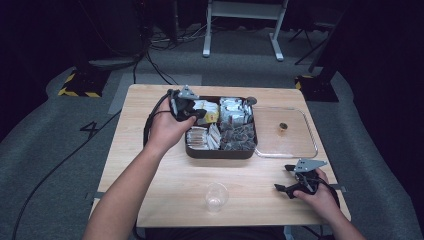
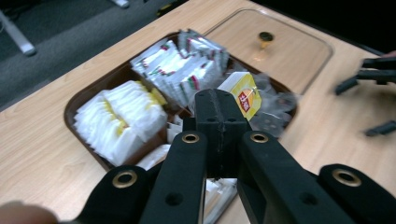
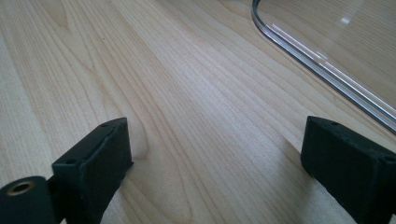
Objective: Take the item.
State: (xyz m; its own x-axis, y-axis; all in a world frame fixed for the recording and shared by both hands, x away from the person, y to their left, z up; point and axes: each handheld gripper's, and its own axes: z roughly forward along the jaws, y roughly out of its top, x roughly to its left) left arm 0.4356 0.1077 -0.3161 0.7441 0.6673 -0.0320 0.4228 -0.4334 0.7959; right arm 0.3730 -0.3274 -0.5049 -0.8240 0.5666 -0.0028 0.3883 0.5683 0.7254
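Black hand-held gripper (image 1: 192, 116), seemingly brass-ringed holes

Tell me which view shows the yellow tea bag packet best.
The left gripper view: the yellow packet sits close up, pinched at the tip of the shut left gripper above the tray. The high view shows it small; the right gripper view looks at bare table.

Lab or test room: grey carpet (image 1: 60, 145), hazard-taped stand bases (image 1: 80, 82), floor cables (image 1: 165, 42), dark surroundings.

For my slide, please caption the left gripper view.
Left tool shut on a yellow packet above the brown tray.
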